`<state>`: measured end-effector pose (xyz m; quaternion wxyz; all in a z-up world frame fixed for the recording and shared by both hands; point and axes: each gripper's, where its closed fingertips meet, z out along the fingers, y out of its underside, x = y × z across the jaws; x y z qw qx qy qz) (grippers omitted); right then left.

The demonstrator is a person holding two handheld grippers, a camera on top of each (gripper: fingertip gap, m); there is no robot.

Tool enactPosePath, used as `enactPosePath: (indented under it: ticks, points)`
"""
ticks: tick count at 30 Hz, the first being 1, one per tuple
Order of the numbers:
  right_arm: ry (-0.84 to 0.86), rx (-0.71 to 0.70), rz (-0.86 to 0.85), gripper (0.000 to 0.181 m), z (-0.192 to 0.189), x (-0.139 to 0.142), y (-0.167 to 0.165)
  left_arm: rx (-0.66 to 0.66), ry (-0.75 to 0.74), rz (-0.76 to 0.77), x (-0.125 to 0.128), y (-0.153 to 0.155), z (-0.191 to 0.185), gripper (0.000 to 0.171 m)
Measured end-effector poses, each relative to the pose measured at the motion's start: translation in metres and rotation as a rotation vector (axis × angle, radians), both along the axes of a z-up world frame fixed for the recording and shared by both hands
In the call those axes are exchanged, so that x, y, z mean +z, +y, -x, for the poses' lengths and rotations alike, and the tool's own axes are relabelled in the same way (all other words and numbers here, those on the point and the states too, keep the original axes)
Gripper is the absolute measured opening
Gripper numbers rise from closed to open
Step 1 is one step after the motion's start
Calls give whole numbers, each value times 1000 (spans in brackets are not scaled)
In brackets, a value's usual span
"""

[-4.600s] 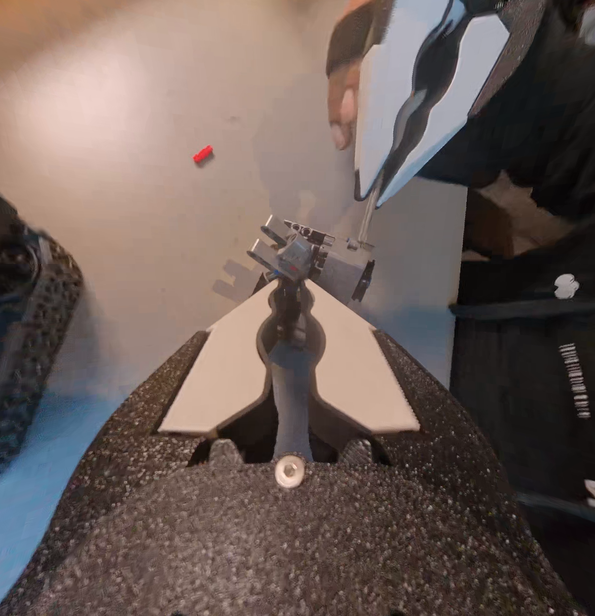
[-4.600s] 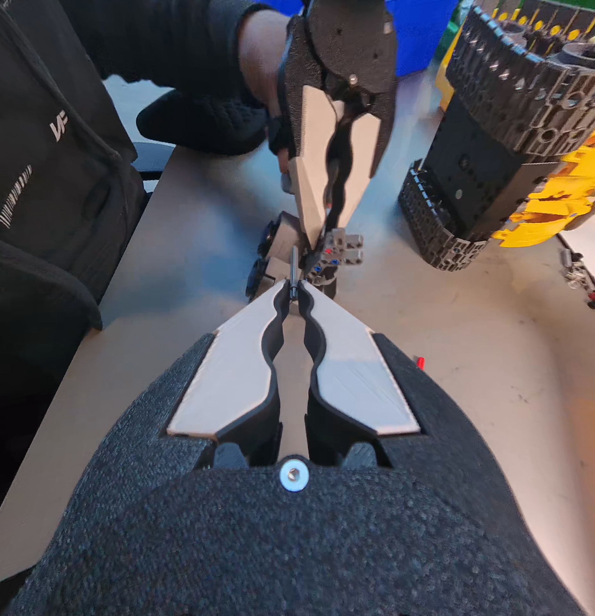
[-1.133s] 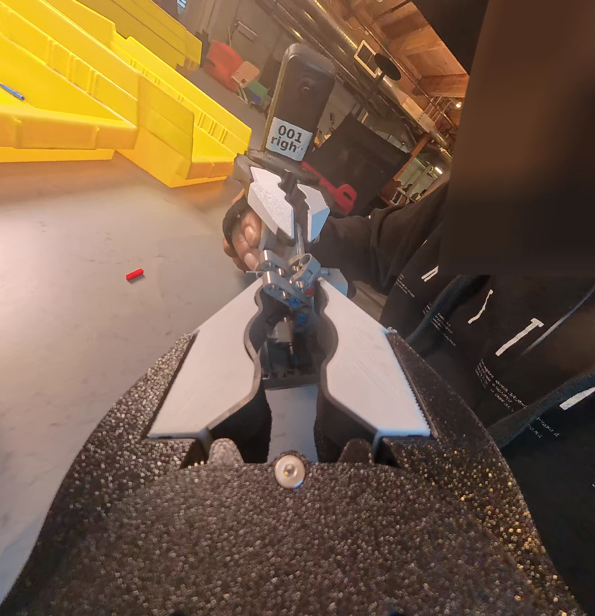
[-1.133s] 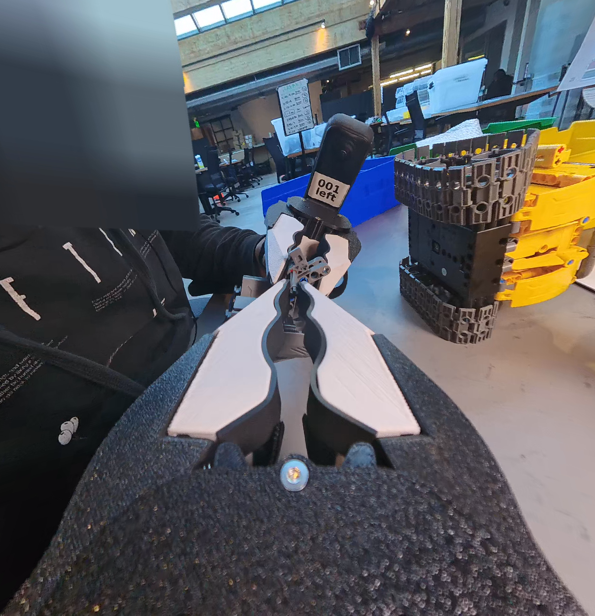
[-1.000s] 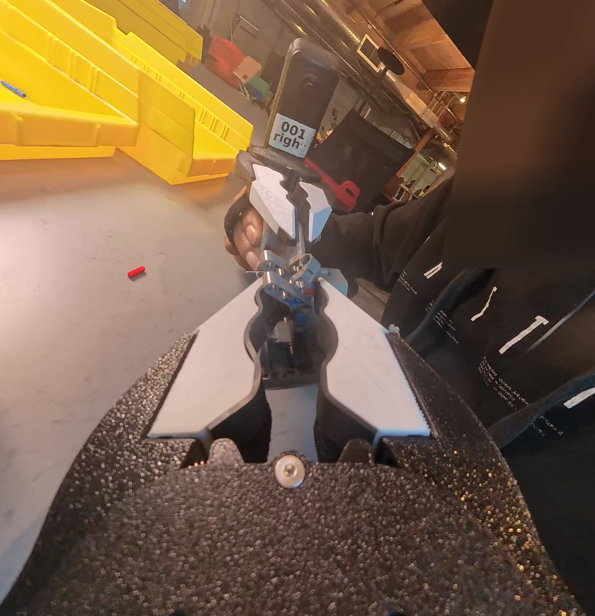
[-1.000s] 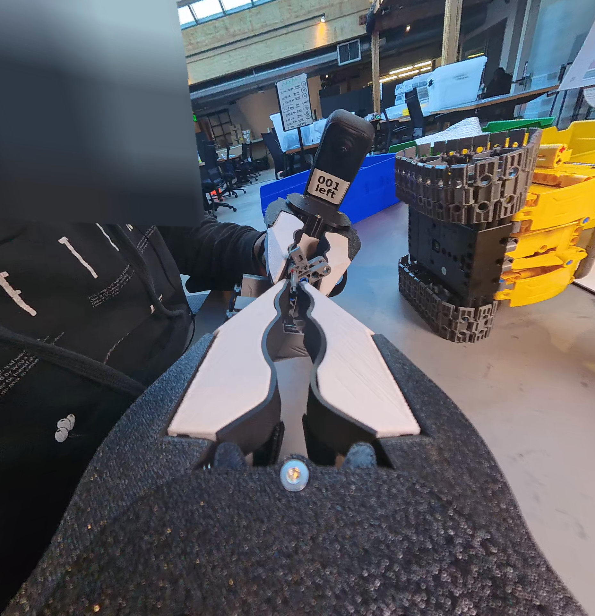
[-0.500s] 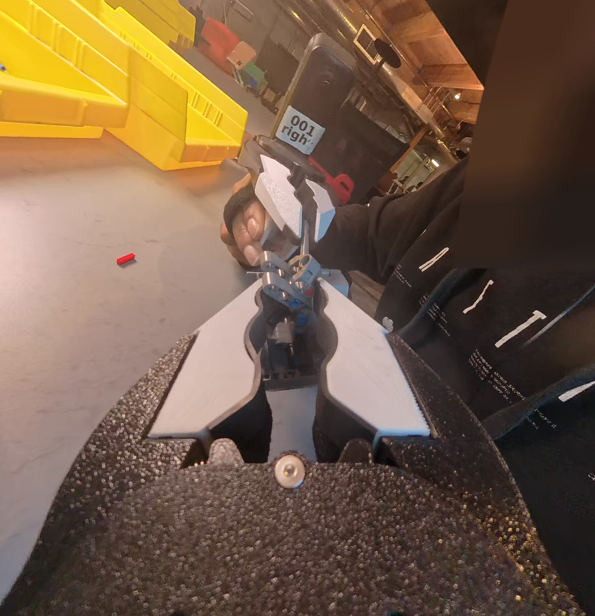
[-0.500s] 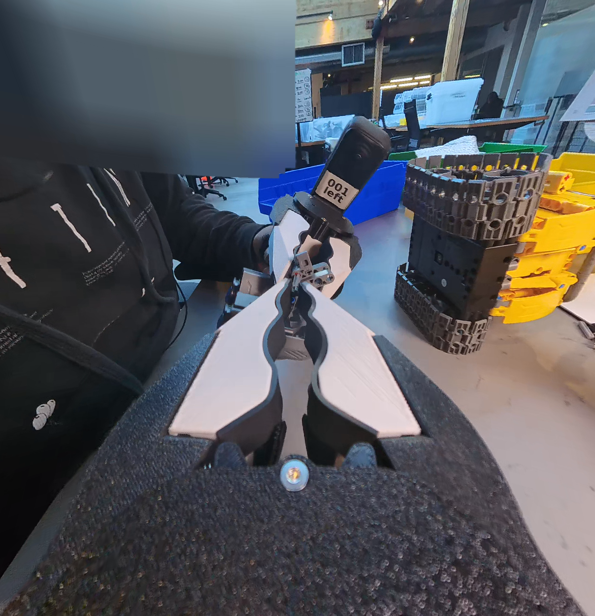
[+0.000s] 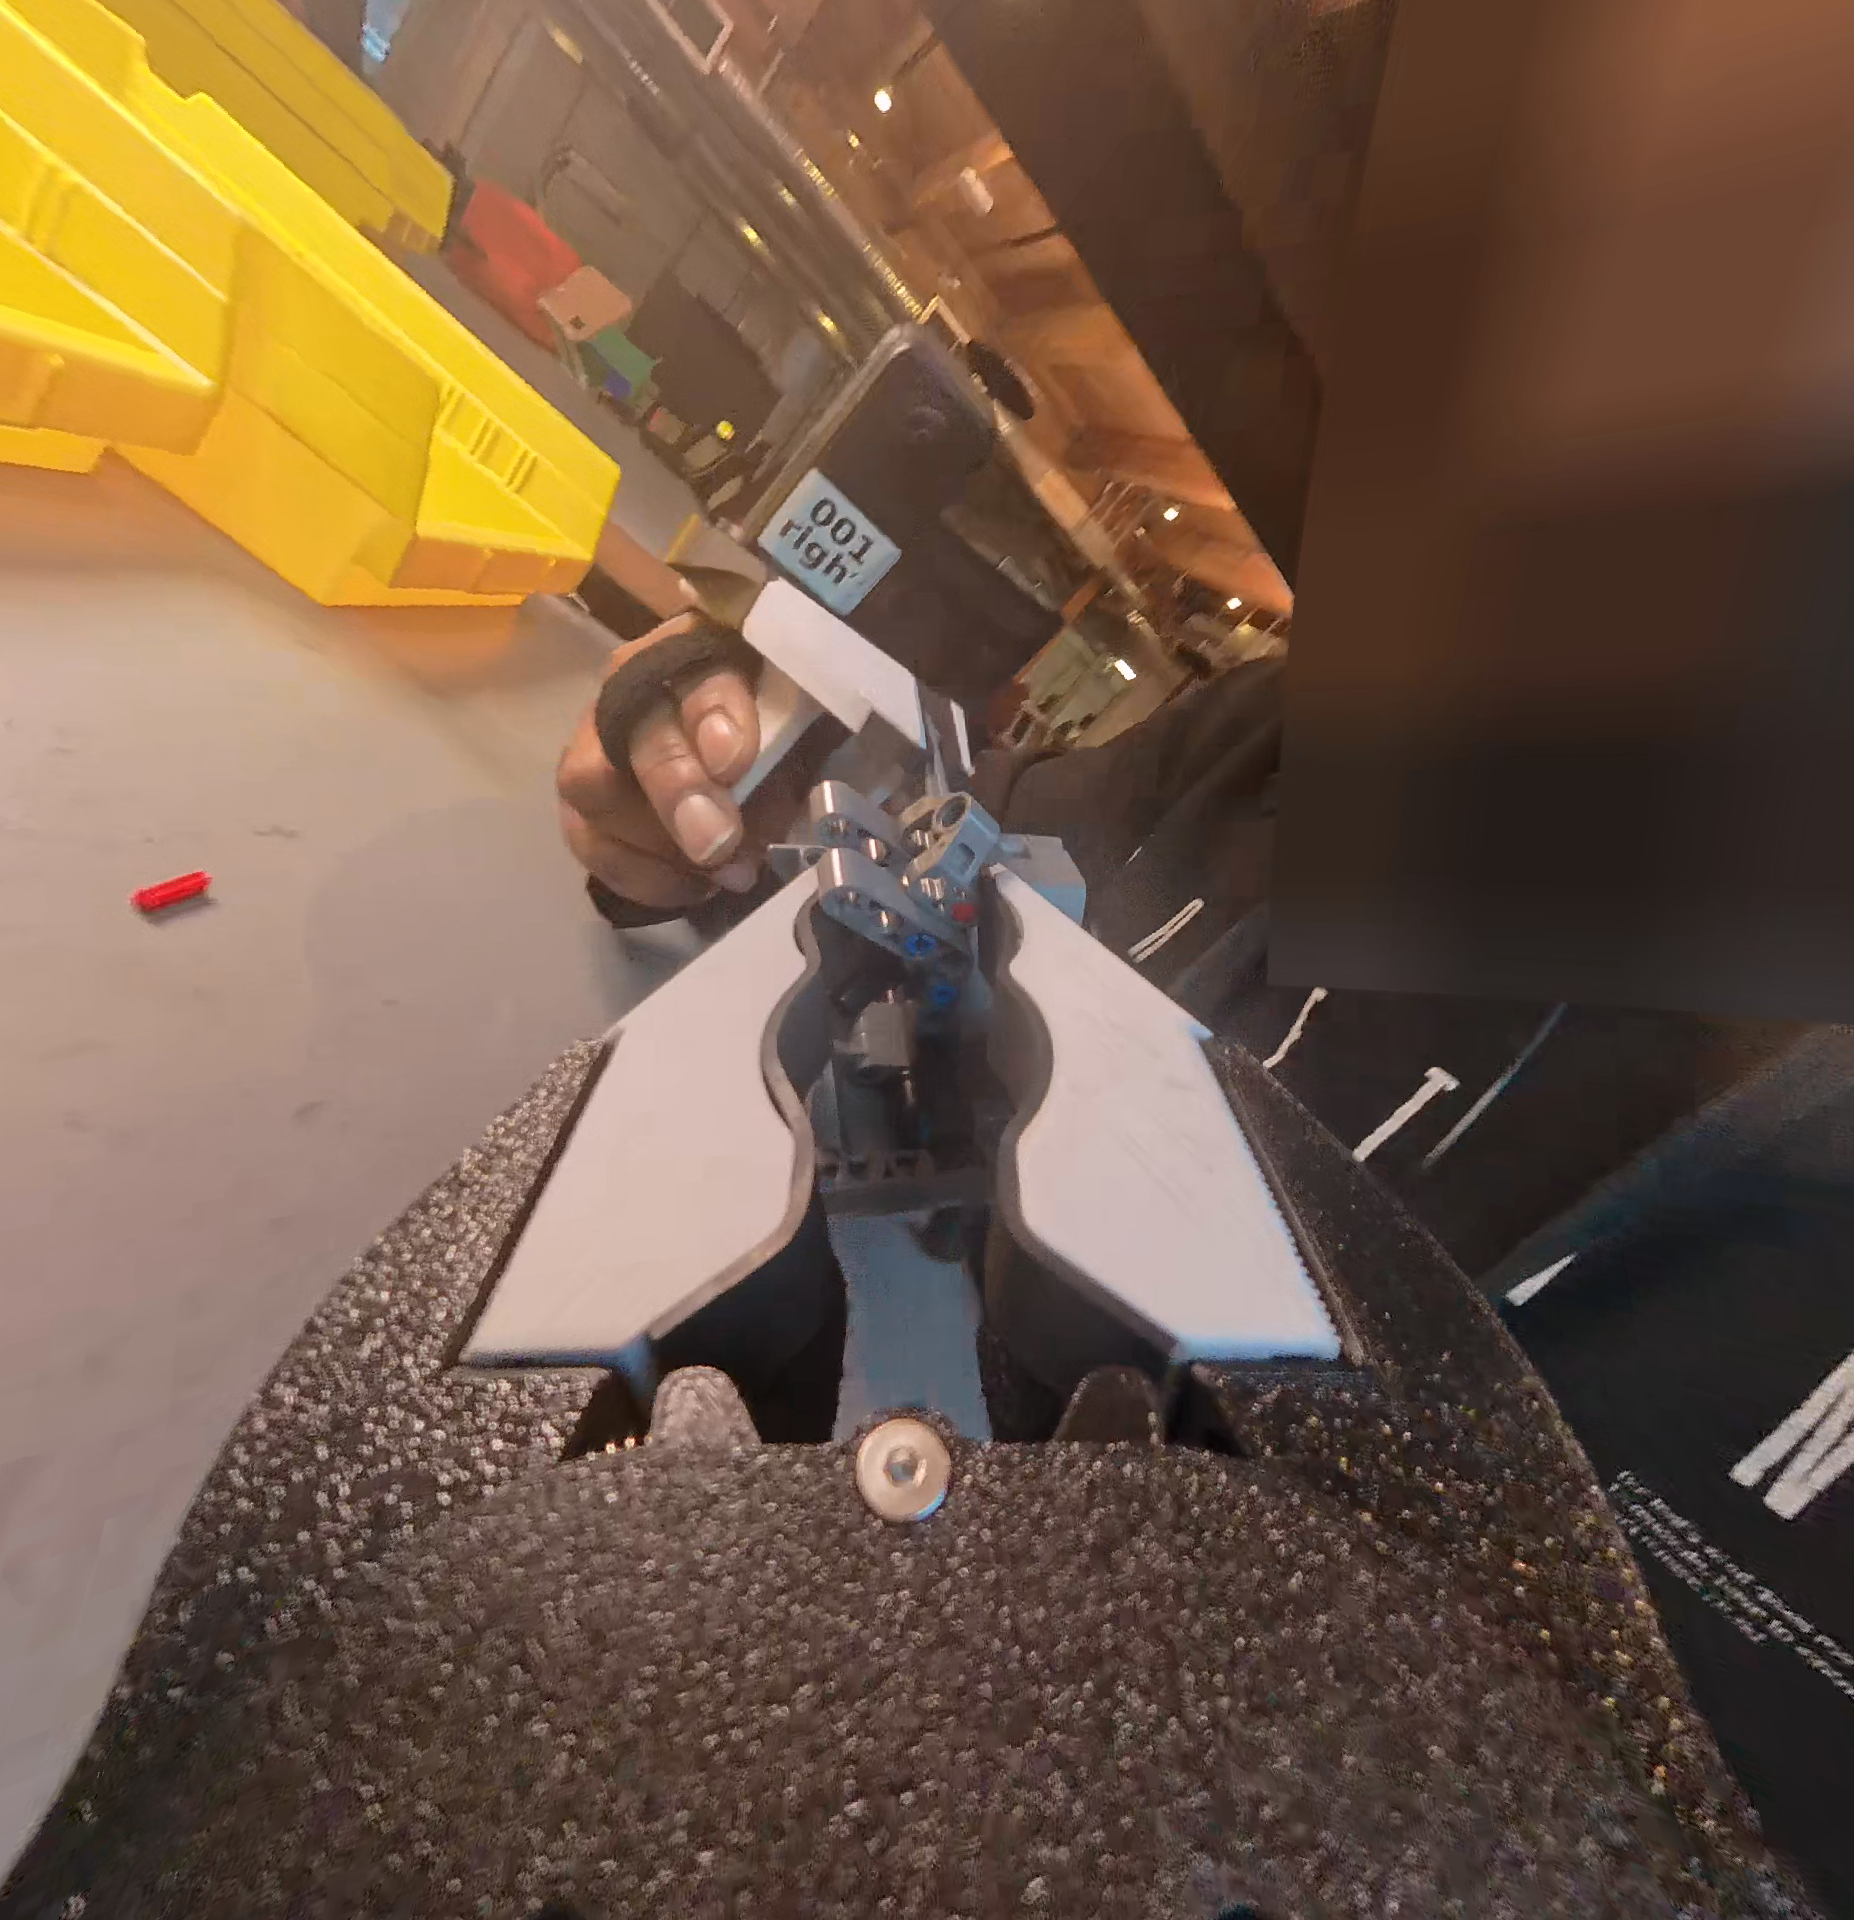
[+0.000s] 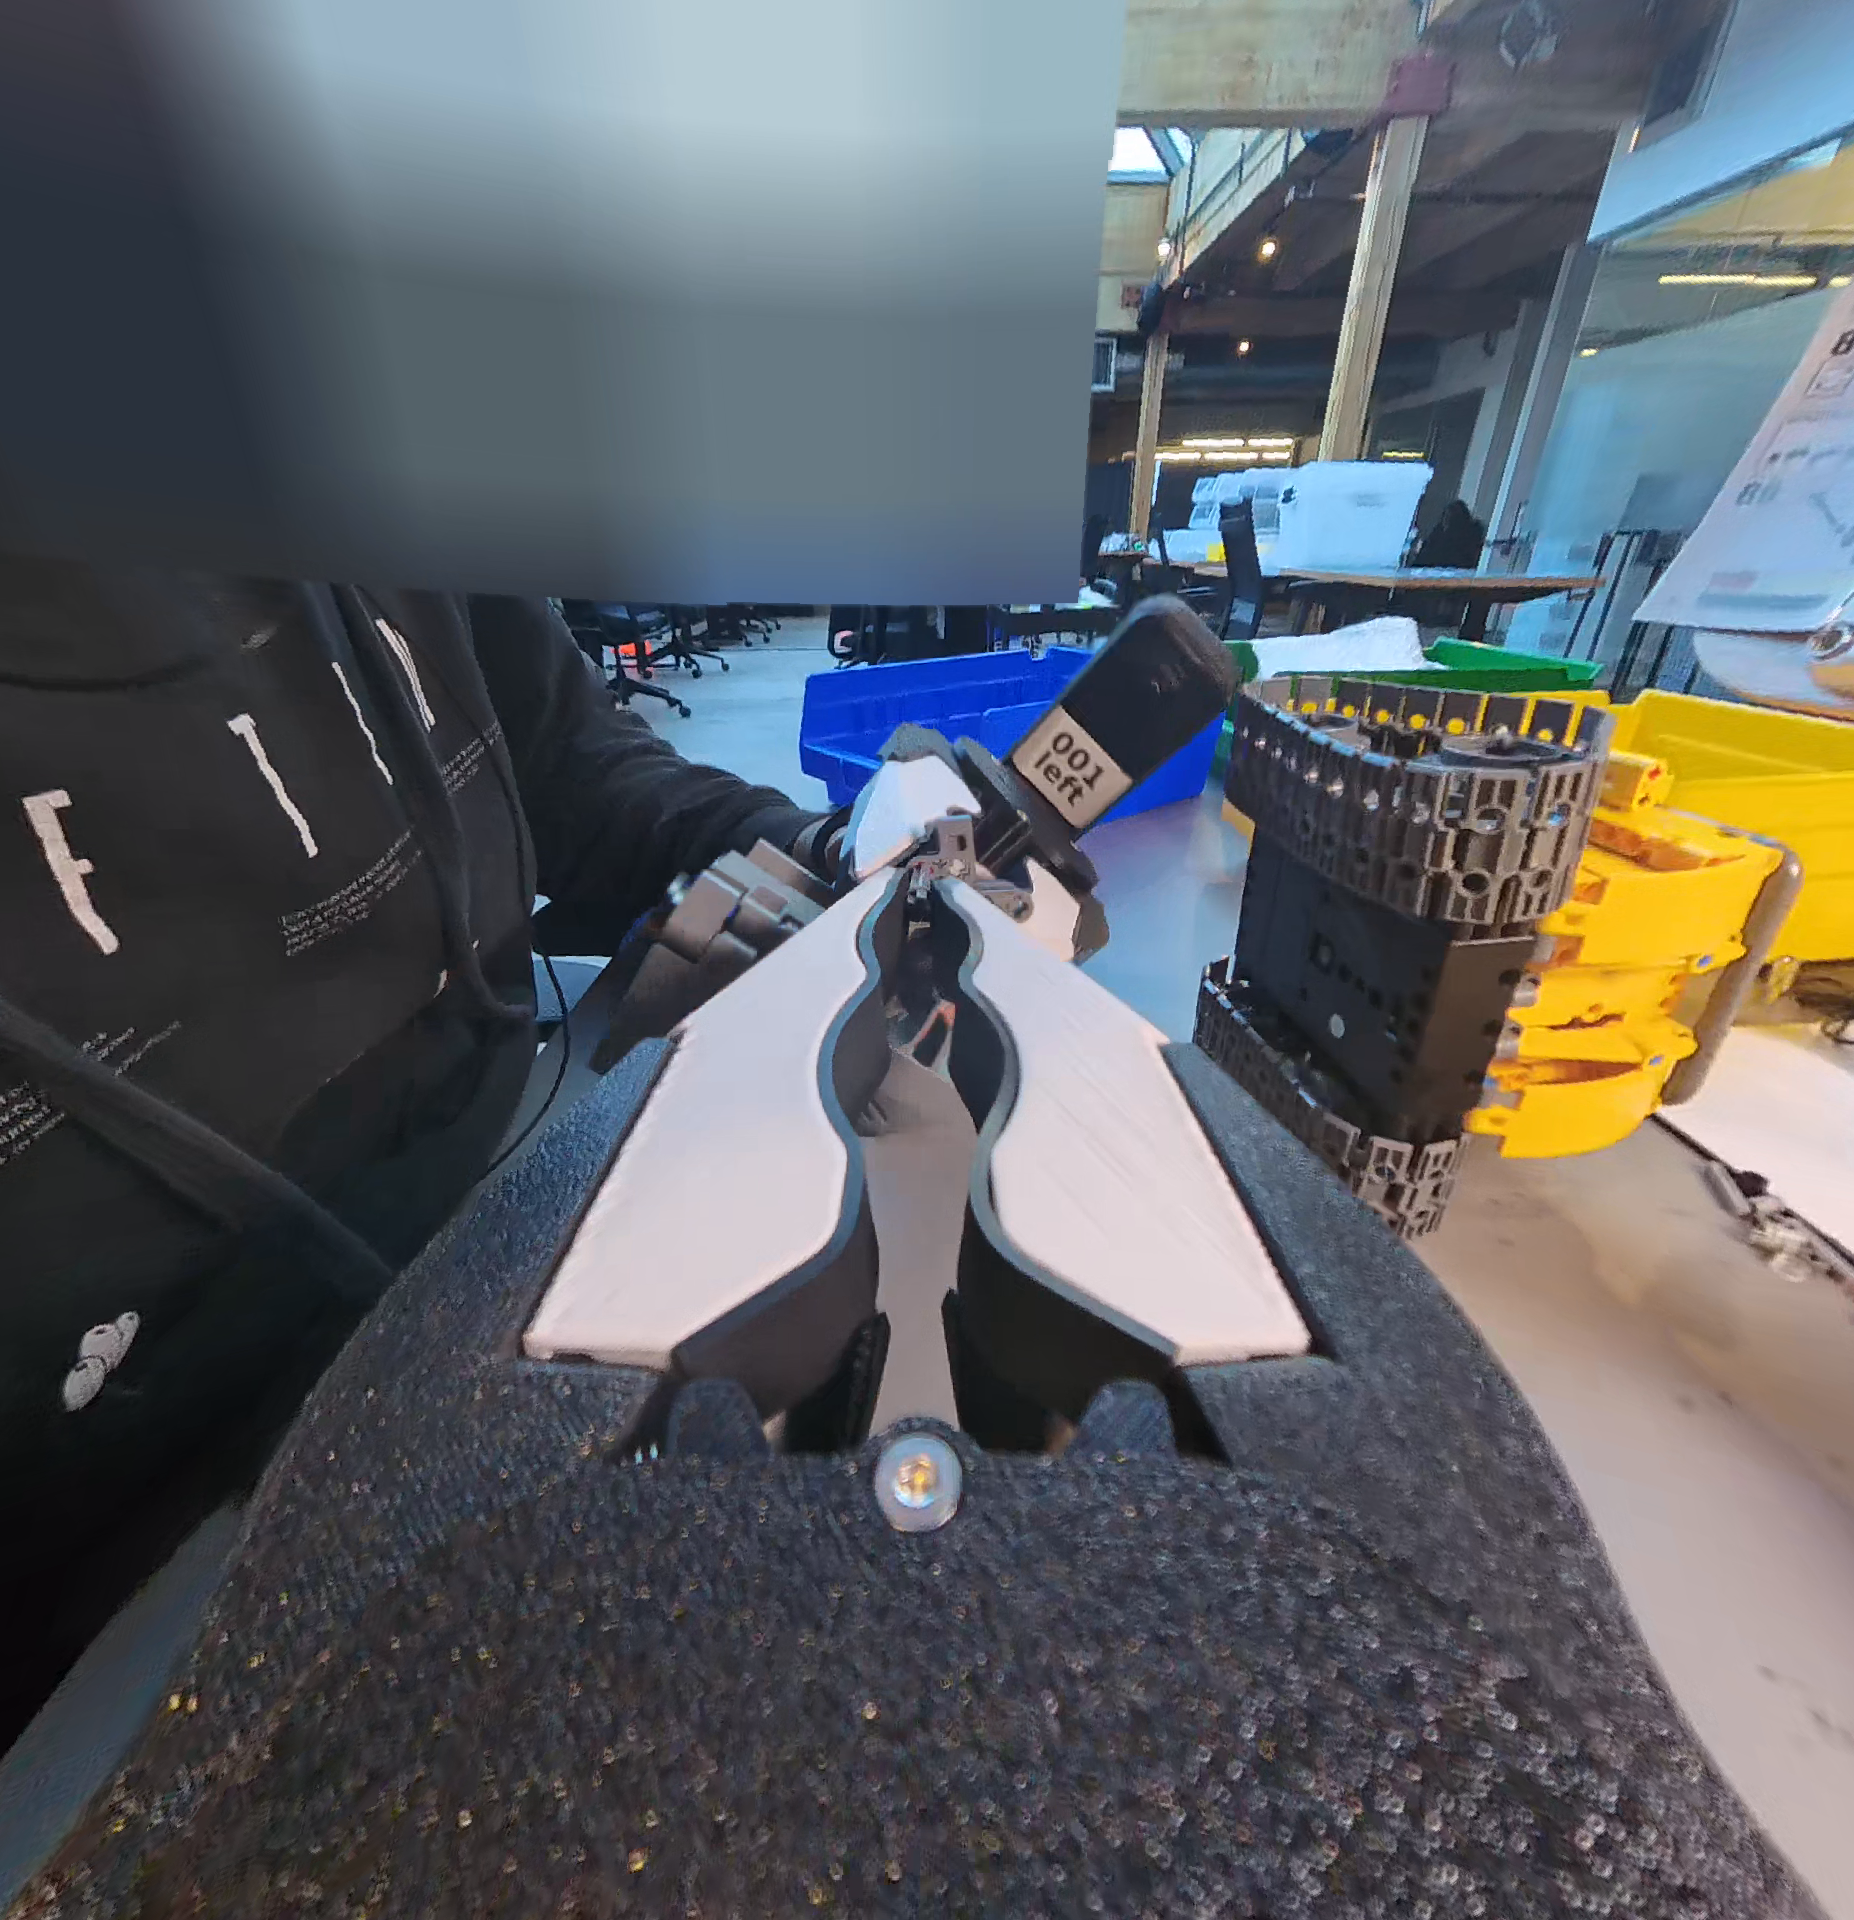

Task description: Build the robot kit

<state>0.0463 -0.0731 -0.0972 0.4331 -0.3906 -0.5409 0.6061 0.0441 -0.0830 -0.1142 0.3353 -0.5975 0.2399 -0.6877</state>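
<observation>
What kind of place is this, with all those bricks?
Probably a big workshop where toy-brick models get built. A tracked brick vehicle stands on the table, yellow bins sit nearby, and more desks stretch behind.

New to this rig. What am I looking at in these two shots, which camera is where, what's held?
No robot: a person holds one pair of handheld tongs per hand, each carrying a wide-angle camera looking along its fingers. The left wrist view shows the left tongs shut on a small grey brick assembly; the person's hand grips the other tool beyond. The right wrist view shows the right tongs closed on that assembly from the opposite side. On the table: a red pin, yellow bins, and a black-and-yellow tracked brick model.
</observation>
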Motion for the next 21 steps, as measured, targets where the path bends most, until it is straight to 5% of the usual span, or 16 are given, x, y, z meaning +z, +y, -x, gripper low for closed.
enactPosePath:
  ticks: [8,21]
  points:
    - [-21,3,-87,2,-3,1,-9,-82,-84,80,5,-9,-2,24]
    - [-104,-4,-204,2,-3,-13,-16,-116,-16,116,-10,-16,-3,24]
